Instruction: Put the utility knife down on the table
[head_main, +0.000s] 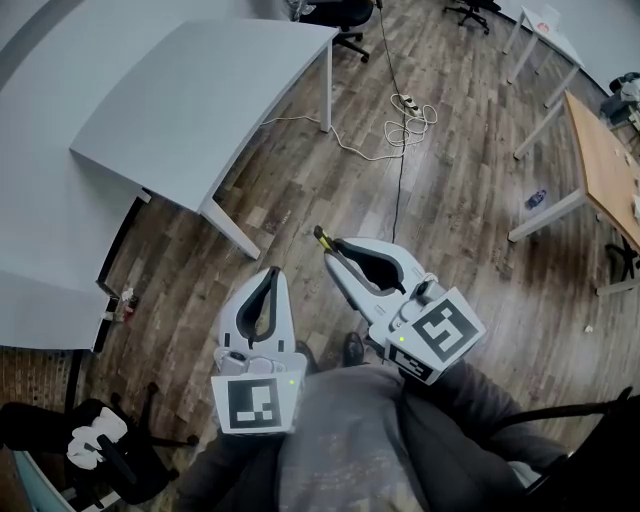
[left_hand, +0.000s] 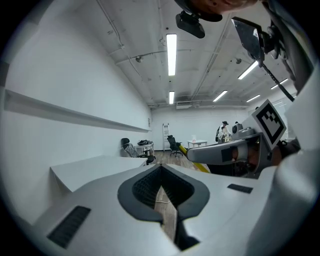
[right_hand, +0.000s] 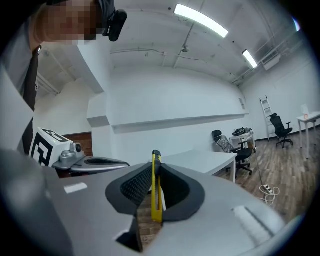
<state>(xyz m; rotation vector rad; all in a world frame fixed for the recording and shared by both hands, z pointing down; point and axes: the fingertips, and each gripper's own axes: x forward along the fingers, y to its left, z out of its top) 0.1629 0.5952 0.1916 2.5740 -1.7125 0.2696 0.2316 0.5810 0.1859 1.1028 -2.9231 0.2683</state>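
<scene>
A yellow utility knife (right_hand: 156, 185) stands on edge between the dark pads of my right gripper (right_hand: 156, 169), which is shut on it. In the head view the knife's tip (head_main: 322, 238) sticks out past the right gripper (head_main: 337, 247), held over the wooden floor. My left gripper (head_main: 269, 283) is beside it at the left, shut with nothing in it; its pads meet at the tip (left_hand: 161, 169). The left gripper view also shows the knife (left_hand: 193, 159). The grey table (head_main: 200, 100) lies ahead at the upper left, well away from both grippers.
A white cable and power strip (head_main: 405, 105) trail over the floor ahead. A wooden-topped table (head_main: 605, 170) stands at the right, a small bottle (head_main: 536, 198) on the floor by it. A black office chair (head_main: 345, 15) is beyond the grey table.
</scene>
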